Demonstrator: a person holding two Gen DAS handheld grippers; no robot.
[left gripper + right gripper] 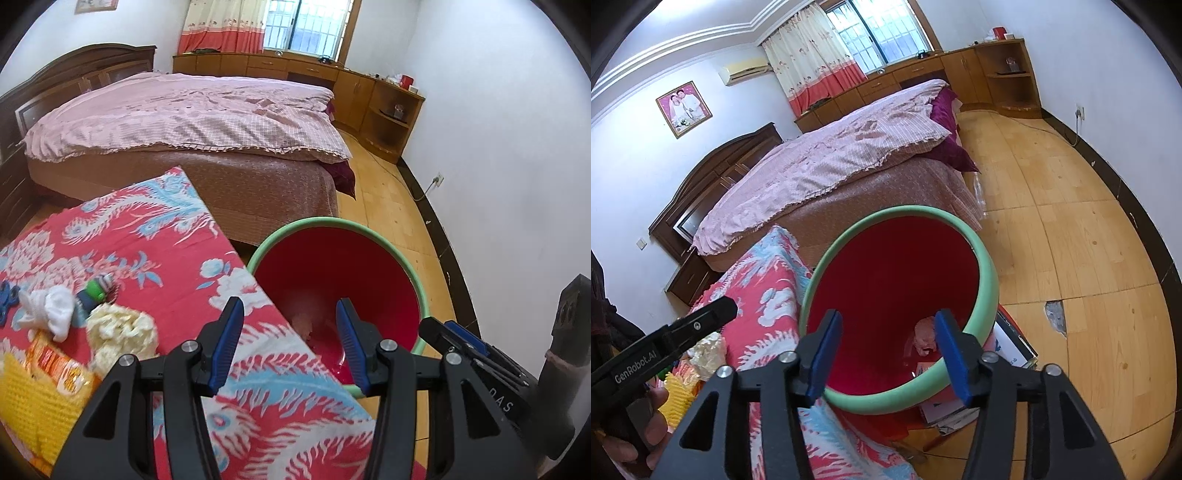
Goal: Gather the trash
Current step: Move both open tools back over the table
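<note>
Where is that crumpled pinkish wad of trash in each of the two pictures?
Left wrist view: pinkish wad low in the red bin, beside the table edge.
Right wrist view: same wad on the bin's floor, by the right blue finger.
Shared landmark: the bin's green rim.

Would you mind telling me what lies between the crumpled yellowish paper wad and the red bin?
Only bare floral cloth: in the left wrist view, nothing sits between the wad and the bin.
</note>
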